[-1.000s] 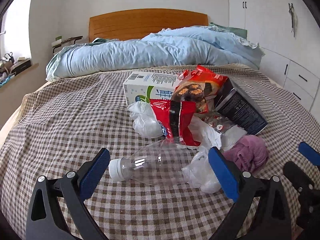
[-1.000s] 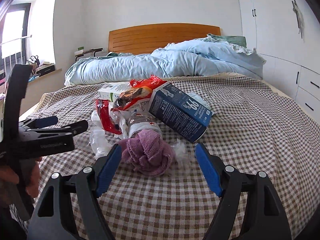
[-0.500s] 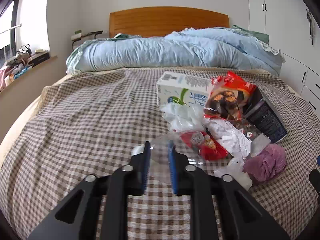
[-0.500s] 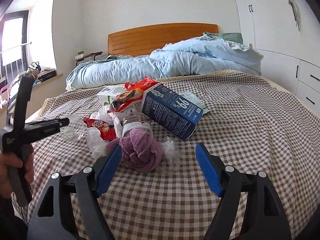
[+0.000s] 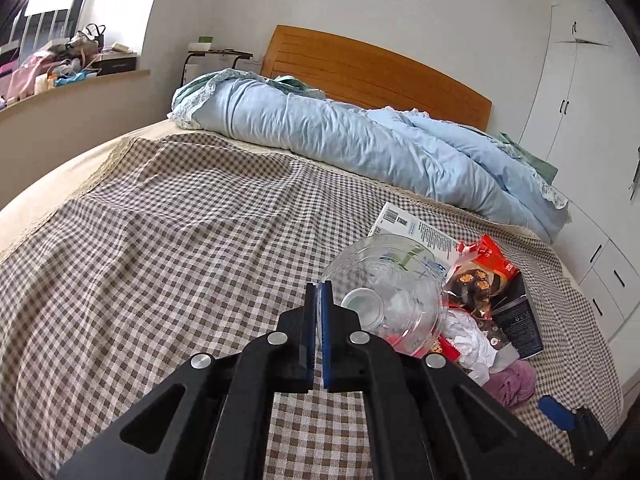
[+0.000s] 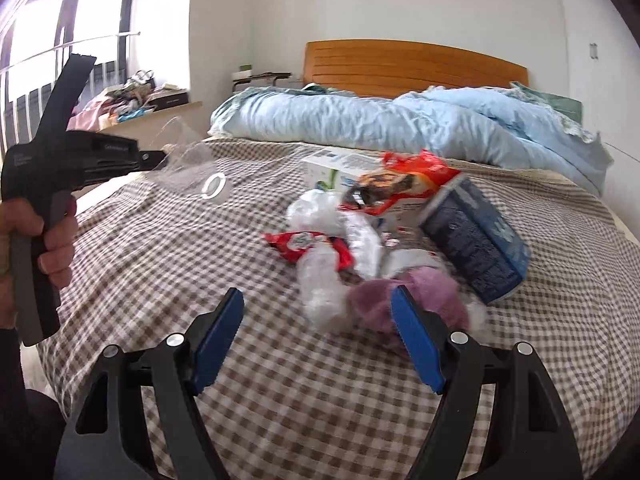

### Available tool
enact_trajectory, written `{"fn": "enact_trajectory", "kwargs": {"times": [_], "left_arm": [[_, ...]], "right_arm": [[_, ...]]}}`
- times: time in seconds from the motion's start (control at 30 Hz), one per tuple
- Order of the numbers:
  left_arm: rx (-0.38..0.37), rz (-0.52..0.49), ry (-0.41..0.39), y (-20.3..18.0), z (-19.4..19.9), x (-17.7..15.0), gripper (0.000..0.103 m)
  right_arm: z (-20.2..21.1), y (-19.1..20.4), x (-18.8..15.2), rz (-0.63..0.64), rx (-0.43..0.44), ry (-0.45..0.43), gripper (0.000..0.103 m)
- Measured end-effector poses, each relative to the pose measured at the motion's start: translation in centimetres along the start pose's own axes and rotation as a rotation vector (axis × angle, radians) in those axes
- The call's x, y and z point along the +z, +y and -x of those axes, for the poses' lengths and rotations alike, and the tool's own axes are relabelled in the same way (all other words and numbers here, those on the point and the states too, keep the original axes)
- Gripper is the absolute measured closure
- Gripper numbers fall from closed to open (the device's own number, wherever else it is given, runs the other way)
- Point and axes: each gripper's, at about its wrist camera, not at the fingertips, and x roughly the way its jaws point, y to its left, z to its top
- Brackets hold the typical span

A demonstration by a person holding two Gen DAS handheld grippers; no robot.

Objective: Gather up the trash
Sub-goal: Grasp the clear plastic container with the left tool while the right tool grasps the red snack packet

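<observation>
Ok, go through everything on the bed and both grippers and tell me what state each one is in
left hand-held gripper: shut on the clear plastic bottle
clear plastic bottle: lifted off the bed, no cap
right hand-held gripper: open, empty
dark blue carton: lying tipped over
white carton: lying flat
red snack bag: torn open
purple cloth: bunched up
blue duvet: rumpled

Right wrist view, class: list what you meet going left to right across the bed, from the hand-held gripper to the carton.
left gripper → clear plastic bottle → red wrapper → purple cloth → dark blue carton
</observation>
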Motion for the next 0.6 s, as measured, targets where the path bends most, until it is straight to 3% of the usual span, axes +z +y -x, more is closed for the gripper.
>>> {"fn": "enact_trajectory", "kwargs": {"times": [0.1,0.17,0.3,0.37,0.5,0.53,0.6], "left_arm": [[-0.005,0.019,-0.004,0.6,0.1,0.2,0.103],[-0.015,0.038,-0.006,1.2,0.3,0.4,0.103],[-0.024,0.066,-0.006,2.3,0.5,0.8,0.103],[-0.028,0.073,-0.007,2.6,0.6,1.0,0.103],[-0.054,0.077,0.0,2.6,0.5,1.0,0.103],[-0.053,0.071,0.001,2.5,0.4,0.9,0.103],[-0.049,0.059,0.004,2.3,0.3,0.9,0.103]], "right_arm": [[-3.1,2.4,1.8,0.098,-0.009,0.056,0.032],[-5.2,3.3,2.9,0.165,-0.018,0.102,0.042],[-8.9,3.7,4.7,0.243,-0.019,0.194,0.05],[-11.1,3.7,5.1,0.284,-0.042,0.246,0.062],[-14.2,2.8,4.8,0.253,-0.031,0.335,0.078],[-14.4,2.4,4.7,0.232,-0.031,0.339,0.089],[-13.9,1.8,4.7,0.194,-0.033,0.317,0.095]]}}
